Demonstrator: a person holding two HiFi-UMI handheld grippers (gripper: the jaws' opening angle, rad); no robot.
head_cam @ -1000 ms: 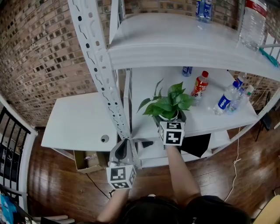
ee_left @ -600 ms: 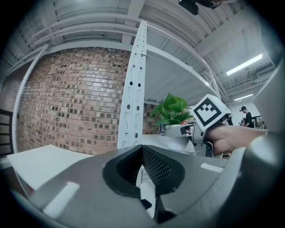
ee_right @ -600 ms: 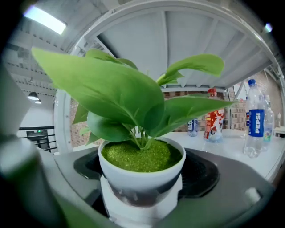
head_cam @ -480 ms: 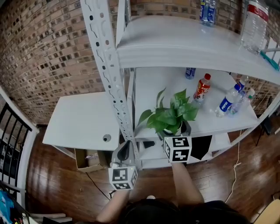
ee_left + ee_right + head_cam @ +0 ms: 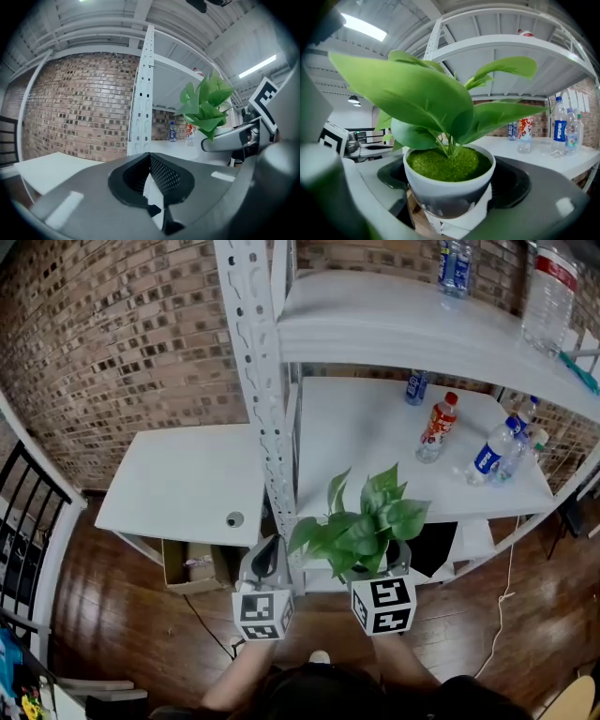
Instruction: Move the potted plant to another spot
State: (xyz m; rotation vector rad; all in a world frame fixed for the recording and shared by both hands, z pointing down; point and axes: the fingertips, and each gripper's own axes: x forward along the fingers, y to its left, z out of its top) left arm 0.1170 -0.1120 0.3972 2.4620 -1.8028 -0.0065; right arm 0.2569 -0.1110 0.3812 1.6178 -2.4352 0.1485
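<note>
The right gripper (image 5: 373, 570) is clamped on the plant (image 5: 449, 185). Its jaws stand wide, one on each side of the white pot, which darkens toward its base. The pot is upright, topped with green moss, and broad leaves spread above it. In the head view the plant is held clear of the rack, just off the near edge of the middle shelf (image 5: 366, 451) and just right of the post (image 5: 262, 381). Its leaves overlap that edge.

The left gripper (image 5: 265, 563) is on the near side of the post, just left of the plant. Its jaws are together with nothing between them.

A red bottle (image 5: 438, 427) stands on the middle shelf far behind the plant. Blue-label bottles (image 5: 487, 457) stand toward the shelf's right end and a small bottle (image 5: 415, 387) at its far edge. The top shelf (image 5: 403, 324) carries a big clear bottle (image 5: 548, 292) at its right.

Left of the rack is a white table (image 5: 178, 484) with a cardboard box (image 5: 192, 563) beneath it. A brick wall (image 5: 112, 334) lies beyond, and a wooden floor (image 5: 141, 634) is below.
</note>
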